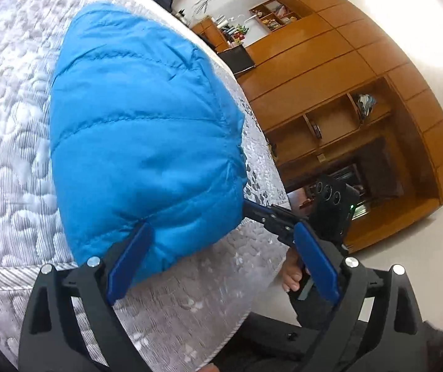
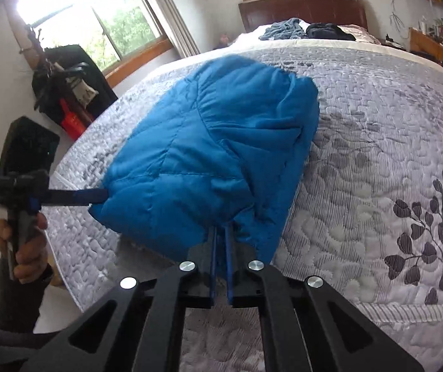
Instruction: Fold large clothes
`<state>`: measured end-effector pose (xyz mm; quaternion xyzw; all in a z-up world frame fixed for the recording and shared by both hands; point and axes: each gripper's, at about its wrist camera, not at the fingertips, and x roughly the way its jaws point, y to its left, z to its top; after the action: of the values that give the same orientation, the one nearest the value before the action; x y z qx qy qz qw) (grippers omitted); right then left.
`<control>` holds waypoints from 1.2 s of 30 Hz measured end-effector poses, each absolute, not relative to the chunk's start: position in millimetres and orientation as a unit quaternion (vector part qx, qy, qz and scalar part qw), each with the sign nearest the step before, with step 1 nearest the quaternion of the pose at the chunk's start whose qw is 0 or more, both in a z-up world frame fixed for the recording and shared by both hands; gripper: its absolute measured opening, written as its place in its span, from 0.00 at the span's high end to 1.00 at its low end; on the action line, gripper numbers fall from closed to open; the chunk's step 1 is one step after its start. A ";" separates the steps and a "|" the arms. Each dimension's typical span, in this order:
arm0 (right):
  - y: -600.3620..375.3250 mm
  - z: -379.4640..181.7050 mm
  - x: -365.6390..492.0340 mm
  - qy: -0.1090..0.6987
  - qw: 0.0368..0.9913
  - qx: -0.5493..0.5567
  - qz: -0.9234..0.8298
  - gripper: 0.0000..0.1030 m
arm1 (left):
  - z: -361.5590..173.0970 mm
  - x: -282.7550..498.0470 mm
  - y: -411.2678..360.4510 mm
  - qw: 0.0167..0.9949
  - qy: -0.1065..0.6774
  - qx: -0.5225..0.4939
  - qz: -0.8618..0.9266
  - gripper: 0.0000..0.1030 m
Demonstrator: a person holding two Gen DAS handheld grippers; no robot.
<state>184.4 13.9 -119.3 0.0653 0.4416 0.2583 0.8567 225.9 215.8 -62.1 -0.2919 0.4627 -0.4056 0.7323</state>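
The right gripper (image 2: 220, 232) is seen from its own wrist camera with its blue fingers (image 2: 212, 266) drawn nearly together, pinched on the near edge of a blue padded jacket (image 2: 209, 161). The jacket is laid in a folded, puffy bundle on a bed (image 2: 376, 161) covered by a grey-and-white quilted spread with a dark leaf print. At the left of this view, the left gripper (image 2: 97, 197) is held by a hand (image 2: 26, 248), and it is reached in to the jacket's left corner, where its tip is lost against the fabric.

From the left wrist camera, the left gripper (image 1: 221, 248) is shown spread wide; one blue finger (image 1: 130, 263) is pressed against the underside of the jacket (image 1: 140, 130), while the other finger (image 1: 316, 266) is clear of it, over the bed's (image 1: 10, 124) edge. The right gripper (image 1: 246, 206) is seen beyond, entering the jacket's corner from the right, with a hand (image 1: 293, 276) on its handle.

A wooden wall cabinet (image 1: 345, 77) is seen behind the bed. Other clothes (image 2: 308, 29) are heaped near the dark headboard (image 2: 302, 9), below windows (image 2: 103, 28).
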 end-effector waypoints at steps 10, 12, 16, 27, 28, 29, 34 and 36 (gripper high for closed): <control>2.7 -100.1 106.7 0.399 0.889 0.072 0.212 0.08 | -21.2 120.3 224.8 0.894 0.358 -0.148 -0.226 0.03; 9.5 -100.4 92.1 0.401 0.894 0.052 0.192 0.04 | -11.5 96.7 226.0 0.912 0.334 -0.131 -0.201 0.03; 24.4 -86.5 60.8 0.376 0.917 0.004 0.129 0.04 | 4.4 60.7 223.7 0.928 0.328 -0.114 -0.134 0.03; 39.9 -1.1 7.5 0.296 0.950 -0.042 0.085 0.04 | 66.1 8.6 194.8 0.941 0.324 -0.003 -0.101 0.03; 40.1 0.8 5.3 0.295 0.951 -0.042 0.083 0.04 | 64.4 9.2 194.1 0.938 0.331 -0.001 -0.100 0.03; 40.2 2.6 3.4 0.294 0.952 -0.042 0.077 0.04 | 62.8 9.4 195.2 0.936 0.338 -0.005 -0.100 0.03; 42.7 1.6 -5.9 0.303 0.950 -0.043 0.062 0.04 | 53.1 9.6 192.7 0.926 0.361 -0.018 -0.112 0.03; 42.3 1.2 -5.9 0.306 0.949 -0.040 0.060 0.04 | 52.4 9.9 191.4 0.925 0.360 -0.024 -0.117 0.03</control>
<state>-5.9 42.3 1.2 -0.0397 0.3063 0.0601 0.9492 9.9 191.4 52.4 -0.0238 0.3596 -0.1168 0.9254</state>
